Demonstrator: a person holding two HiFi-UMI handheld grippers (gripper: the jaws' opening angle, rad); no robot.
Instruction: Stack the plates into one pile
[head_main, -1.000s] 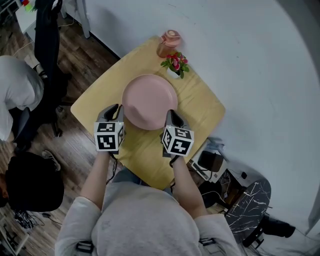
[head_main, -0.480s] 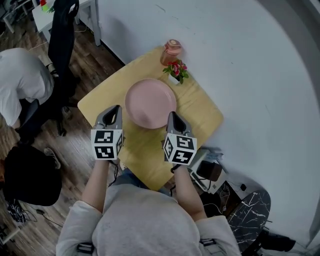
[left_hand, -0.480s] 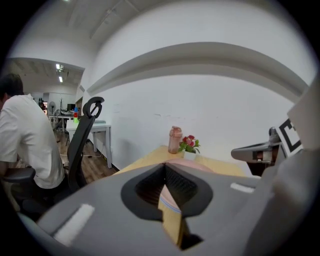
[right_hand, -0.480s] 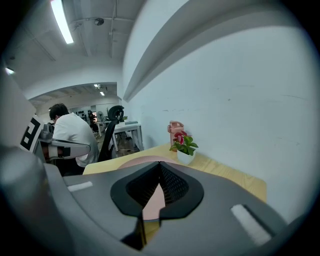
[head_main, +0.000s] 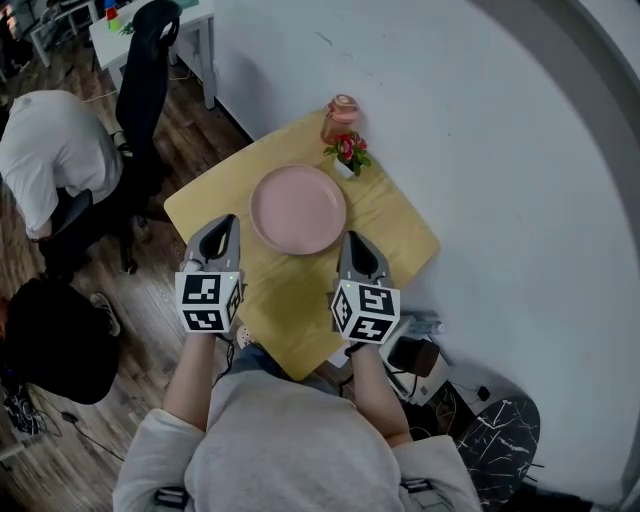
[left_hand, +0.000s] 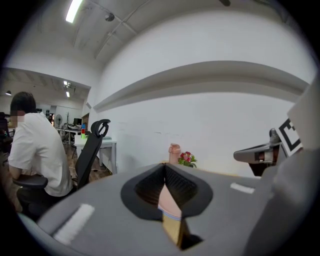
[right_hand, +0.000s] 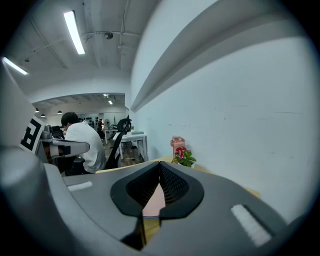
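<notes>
A pink plate (head_main: 298, 209) lies on the small wooden table (head_main: 390, 225); whether more plates lie under it I cannot tell. My left gripper (head_main: 224, 226) hovers near the plate's left front, shut with nothing in it. My right gripper (head_main: 354, 243) hovers at the plate's right front, also shut and empty. In the left gripper view the pink plate (left_hand: 167, 204) shows through the notch between the closed jaws. The right gripper view shows the same plate (right_hand: 152, 200) ahead of its closed jaws.
A pink cup (head_main: 339, 117) and a small pot of red flowers (head_main: 347, 153) stand at the table's far corner by the white wall. A seated person in white (head_main: 45, 160) and a black chair (head_main: 140, 80) are at the left. Bags and cables (head_main: 420, 350) lie right of the table.
Both grippers have drawn back from the plate toward me. The left gripper's jaws closed. The head view rose and shifted, so the table looks smaller.
</notes>
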